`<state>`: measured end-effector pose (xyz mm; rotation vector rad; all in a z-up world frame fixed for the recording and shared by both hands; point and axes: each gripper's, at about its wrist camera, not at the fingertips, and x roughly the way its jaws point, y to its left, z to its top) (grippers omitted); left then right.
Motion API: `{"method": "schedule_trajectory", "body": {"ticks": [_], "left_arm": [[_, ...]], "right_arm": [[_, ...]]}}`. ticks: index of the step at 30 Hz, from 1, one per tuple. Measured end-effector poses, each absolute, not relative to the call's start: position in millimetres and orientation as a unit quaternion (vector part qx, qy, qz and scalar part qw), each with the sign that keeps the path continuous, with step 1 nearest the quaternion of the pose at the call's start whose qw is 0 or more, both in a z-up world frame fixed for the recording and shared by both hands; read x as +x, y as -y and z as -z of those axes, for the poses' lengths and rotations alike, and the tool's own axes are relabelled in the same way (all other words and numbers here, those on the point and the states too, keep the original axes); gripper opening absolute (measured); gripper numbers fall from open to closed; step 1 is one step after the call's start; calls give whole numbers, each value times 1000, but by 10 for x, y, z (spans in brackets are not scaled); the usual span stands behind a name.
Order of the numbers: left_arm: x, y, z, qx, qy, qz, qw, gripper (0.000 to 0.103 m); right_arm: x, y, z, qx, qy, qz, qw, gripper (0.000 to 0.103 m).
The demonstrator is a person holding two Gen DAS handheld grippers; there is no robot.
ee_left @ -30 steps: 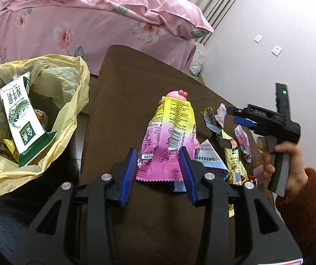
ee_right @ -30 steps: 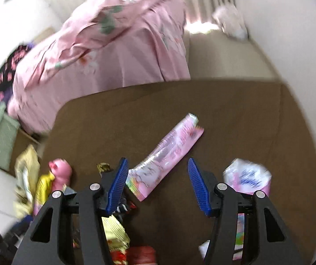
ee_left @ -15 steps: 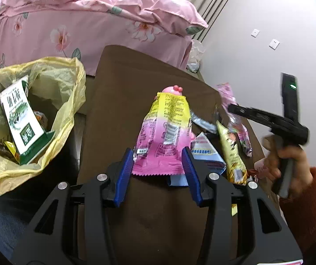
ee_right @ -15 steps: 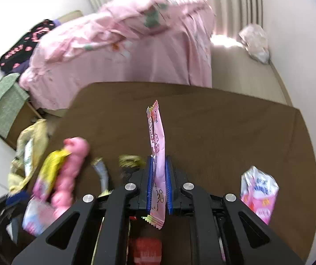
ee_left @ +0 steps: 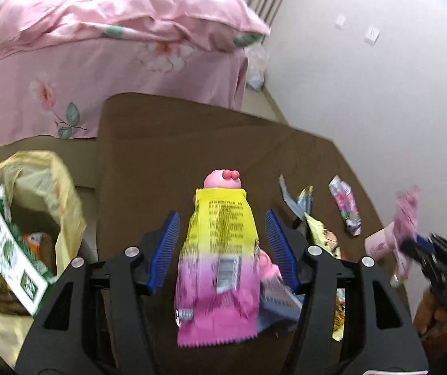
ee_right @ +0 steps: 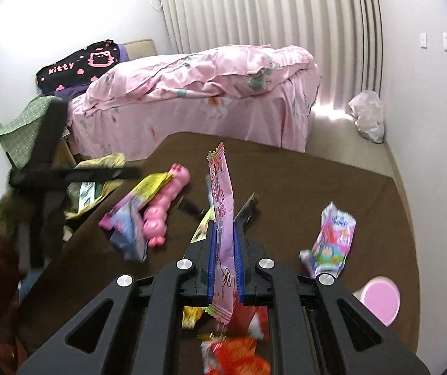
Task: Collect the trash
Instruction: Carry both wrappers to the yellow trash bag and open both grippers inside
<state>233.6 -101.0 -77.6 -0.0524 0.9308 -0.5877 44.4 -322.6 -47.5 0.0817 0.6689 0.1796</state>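
My left gripper (ee_left: 221,242) is open, its blue pads on either side of a yellow and pink snack wrapper (ee_left: 220,259) that lies on the brown table (ee_left: 160,143) over a pink toy (ee_left: 221,181). My right gripper (ee_right: 225,250) is shut on a long pink wrapper (ee_right: 221,206) and holds it upright above the table; it shows blurred at the right of the left wrist view (ee_left: 406,218). A yellow trash bag (ee_left: 51,193) with a green and white carton (ee_left: 7,256) hangs open at the table's left.
Several other wrappers lie on the table: a crumpled pink and white one (ee_right: 332,240), silver and yellow ones (ee_left: 301,206), a red one (ee_right: 236,353). A pink cup (ee_right: 379,298) stands near the right. A pink bed (ee_right: 198,100) lies beyond the table.
My right gripper closed on the long pink wrapper and lifted it upright off the table. My left gripper moved forward, so its open pads now flank the yellow and pink wrapper.
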Motion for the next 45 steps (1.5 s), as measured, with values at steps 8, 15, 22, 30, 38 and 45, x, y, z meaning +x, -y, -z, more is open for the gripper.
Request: {"method": "schedule_trajectory", "body": {"ticks": [8,15,22,30,38,45], "left_arm": [[2467,990,975,-64,-483,267,832,23],[1858,845,503,-49,-394,257,881,6],[1505,740,133,-24,-337,264,904,3],[1204,453,-114,-34,-295,254,920,3],[1040,-151,-352,-58,-237,166,955,3],[1072,-753,-287,-113,-210,65,969,3]], "right_arm": [[329,3175,615,73,-327,-103,937,11],[293,3074,446,68,-302,-108,945,11],[222,2872,224,52,-275,-118,953,11],[94,2579,-67,25,-244,-132,960,11],[198,2205,-328,15,-225,-169,960,11],[496,1891,-342,21,-241,-210,947,11]]}}
